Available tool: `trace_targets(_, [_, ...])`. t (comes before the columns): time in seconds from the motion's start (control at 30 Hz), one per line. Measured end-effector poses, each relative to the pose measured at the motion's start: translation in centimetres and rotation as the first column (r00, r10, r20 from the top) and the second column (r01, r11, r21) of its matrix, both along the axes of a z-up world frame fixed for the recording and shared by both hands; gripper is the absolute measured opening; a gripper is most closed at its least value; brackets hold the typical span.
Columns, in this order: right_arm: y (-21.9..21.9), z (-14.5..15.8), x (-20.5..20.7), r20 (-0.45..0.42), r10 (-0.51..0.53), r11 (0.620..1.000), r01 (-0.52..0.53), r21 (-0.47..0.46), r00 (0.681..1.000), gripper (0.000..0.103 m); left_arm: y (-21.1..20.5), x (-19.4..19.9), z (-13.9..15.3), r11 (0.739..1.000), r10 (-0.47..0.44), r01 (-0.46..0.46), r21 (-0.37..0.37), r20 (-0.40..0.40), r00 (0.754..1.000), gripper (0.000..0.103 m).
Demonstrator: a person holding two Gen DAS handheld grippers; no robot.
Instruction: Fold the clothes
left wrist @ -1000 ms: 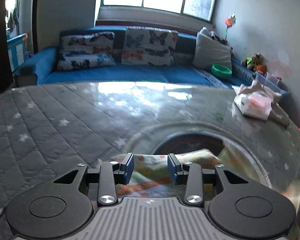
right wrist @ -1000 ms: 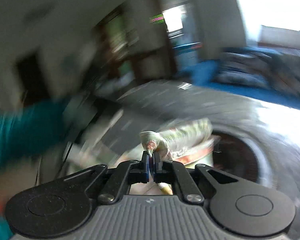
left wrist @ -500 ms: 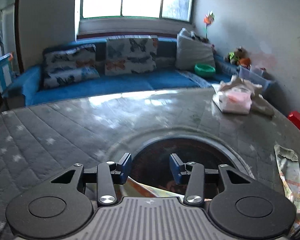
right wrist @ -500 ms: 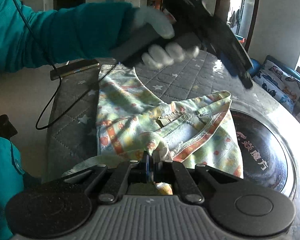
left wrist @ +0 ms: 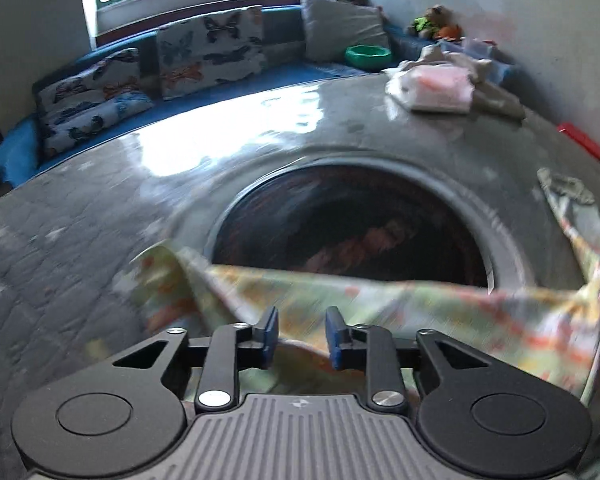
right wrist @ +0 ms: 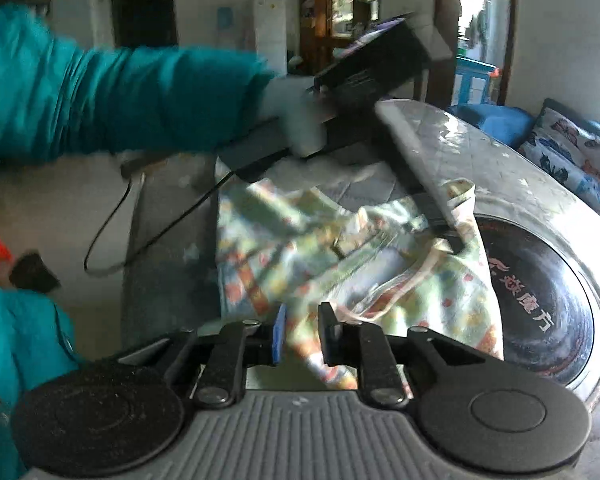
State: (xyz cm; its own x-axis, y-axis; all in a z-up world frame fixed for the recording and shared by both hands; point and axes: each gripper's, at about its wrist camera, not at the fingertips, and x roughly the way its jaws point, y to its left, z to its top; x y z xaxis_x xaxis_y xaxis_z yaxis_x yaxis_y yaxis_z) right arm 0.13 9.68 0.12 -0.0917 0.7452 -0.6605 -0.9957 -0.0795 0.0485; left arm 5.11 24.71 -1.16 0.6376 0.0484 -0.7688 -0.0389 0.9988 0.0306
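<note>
A light green garment with an orange print lies on the grey quilted table, partly over the dark round inset. It also shows in the right wrist view, spread flat with its waistband near the inset. My left gripper is open just above the garment's near edge. My right gripper is open over the garment's lower edge, with cloth between the jaws but not pinched. The left hand tool shows in the right wrist view, its tip over the garment's far corner.
A pile of folded light clothes sits at the table's far right. A blue sofa with butterfly cushions stands behind the table. A black cable runs over the table's left edge. The person's teal sleeve crosses the upper left.
My right gripper was shut on the garment and has opened, letting it go. My left gripper has dropped down close to the garment's edge, still open.
</note>
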Motion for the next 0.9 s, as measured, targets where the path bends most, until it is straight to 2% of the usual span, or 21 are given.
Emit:
trace_targets(0.1, [0.0,1.0,1.6,0.005,-0.095,0.995,0.095,0.039,0.995,0.026,1.6,-2.4,0.1,0.999,0.054,-0.054,0.005,0.002,0.999,0.026])
trace_targets(0.2, [1.4,0.5,3.3,0.021,-0.208,0.978,0.208,0.006,0.978,0.026,3.2,-4.3,0.3,0.993,0.119,-0.119,-0.002,0.009,0.993,0.026])
trace_targets(0.27, [2.3,-0.4,3.7,0.033,-0.231,0.973,0.232,-0.018,0.972,0.026,3.9,-5.3,0.6,0.988,0.156,-0.156,-0.010,0.024,0.987,0.026])
trace_targets(0.33, [3.3,-1.3,4.0,0.046,-0.254,0.966,0.256,-0.041,0.966,0.026,4.1,-5.9,1.3,0.984,0.173,-0.170,-0.049,0.050,0.984,0.027])
trace_targets(0.43, [4.4,-2.3,2.8,0.029,-0.203,0.978,0.204,-0.050,0.979,0.026,3.3,-6.0,2.3,0.987,0.145,-0.137,-0.090,0.094,0.985,0.027])
trace_targets(0.5, [5.2,-2.7,1.6,0.015,-0.153,0.987,0.153,-0.053,0.988,0.026,2.3,-5.4,2.6,0.988,0.098,-0.083,-0.128,0.112,0.989,0.027])
trace_targets(0.6, [5.1,-2.4,0.1,-0.028,-0.088,0.995,0.087,-0.051,0.996,0.029,0.8,-3.9,1.5,0.989,0.042,-0.030,-0.143,0.084,0.996,0.029])
trace_targets(0.67, [4.3,-1.7,-0.6,-0.053,-0.060,0.997,0.058,-0.043,0.997,0.036,0.3,-3.0,0.5,0.991,0.026,-0.019,-0.133,0.049,0.998,0.030])
trace_targets(0.7, [3.7,-1.2,-0.6,-0.072,-0.053,0.998,0.051,-0.040,0.996,0.039,0.6,-3.1,0.4,0.990,0.041,-0.034,-0.137,0.047,0.998,0.030])
trace_targets(0.73, [2.9,-0.9,-0.7,-0.060,-0.057,0.998,0.055,-0.039,0.997,0.045,0.9,-3.3,0.2,0.989,0.057,-0.051,-0.140,0.045,0.997,0.031])
trace_targets(0.77, [2.2,-0.5,-0.8,-0.048,-0.061,0.998,0.059,-0.039,0.997,0.047,1.2,-3.5,0.1,0.987,0.074,-0.067,-0.144,0.042,0.996,0.033])
trace_targets(0.83, [0.9,-0.2,-1.1,-0.006,-0.063,0.997,0.062,-0.049,0.998,0.047,2.1,-4.3,0.5,0.983,0.120,-0.108,-0.151,0.069,0.990,0.042])
trace_targets(0.9, [0.4,-0.5,-1.3,0.007,-0.061,0.995,0.061,-0.074,0.998,0.047,2.8,-5.2,1.1,0.977,0.158,-0.142,-0.160,0.089,0.983,0.042])
